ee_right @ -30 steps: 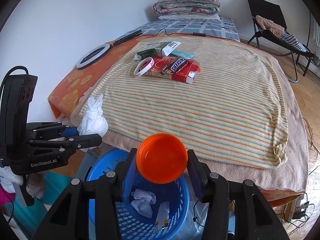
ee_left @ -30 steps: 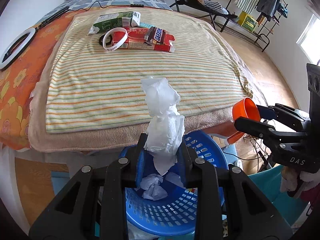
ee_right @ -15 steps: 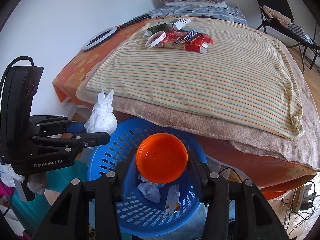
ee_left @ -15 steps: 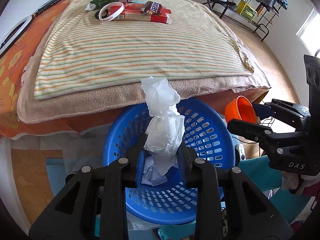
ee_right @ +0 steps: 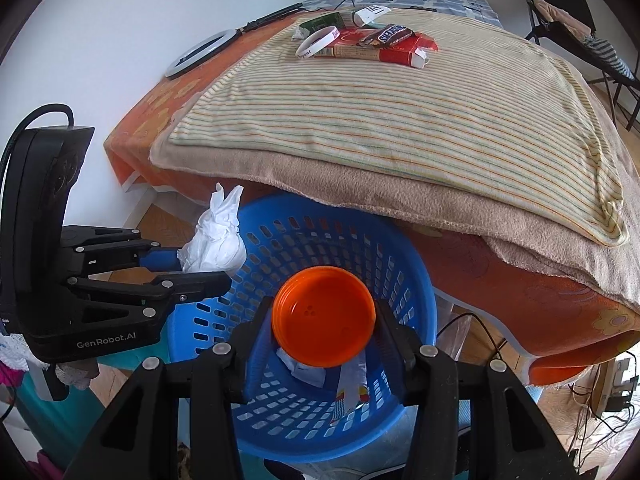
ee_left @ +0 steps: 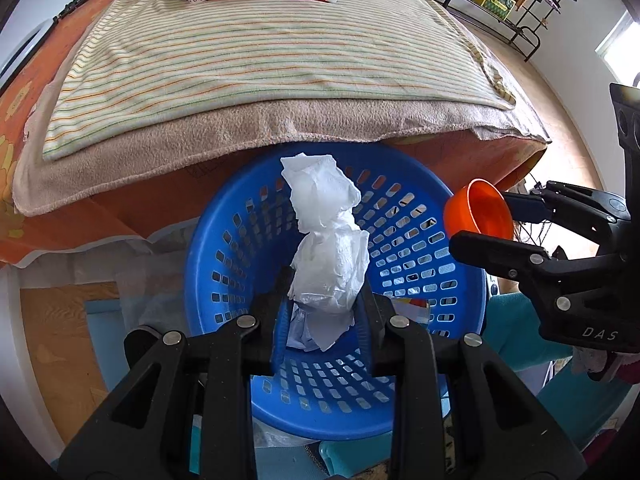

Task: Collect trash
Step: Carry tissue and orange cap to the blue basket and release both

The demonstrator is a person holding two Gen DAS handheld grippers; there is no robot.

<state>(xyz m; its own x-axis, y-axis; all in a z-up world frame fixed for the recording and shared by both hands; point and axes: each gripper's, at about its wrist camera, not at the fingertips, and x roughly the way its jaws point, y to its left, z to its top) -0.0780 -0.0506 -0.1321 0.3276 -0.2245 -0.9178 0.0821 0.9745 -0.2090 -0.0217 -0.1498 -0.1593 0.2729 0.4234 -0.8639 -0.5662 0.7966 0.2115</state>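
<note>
Left gripper (ee_left: 322, 304) is clamped on a crumpled white tissue wad (ee_left: 328, 252), and right gripper (ee_right: 324, 334) is clamped across an orange cup (ee_right: 323, 316); both hang over the blue basket (ee_left: 424, 412) beside the bed (ee_right: 400, 120). Tissue looks light, soft and compressible, gripped low with most of it standing free. Cup looks rigid, light and smooth-walled, so likely slippery; it is pinched across its body.

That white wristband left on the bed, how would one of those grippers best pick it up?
Pinch the band of the white wristband at its raised far side, which leans on the red box, coming down from above with one finger inside the loop: the open ring leaves room there.
</note>
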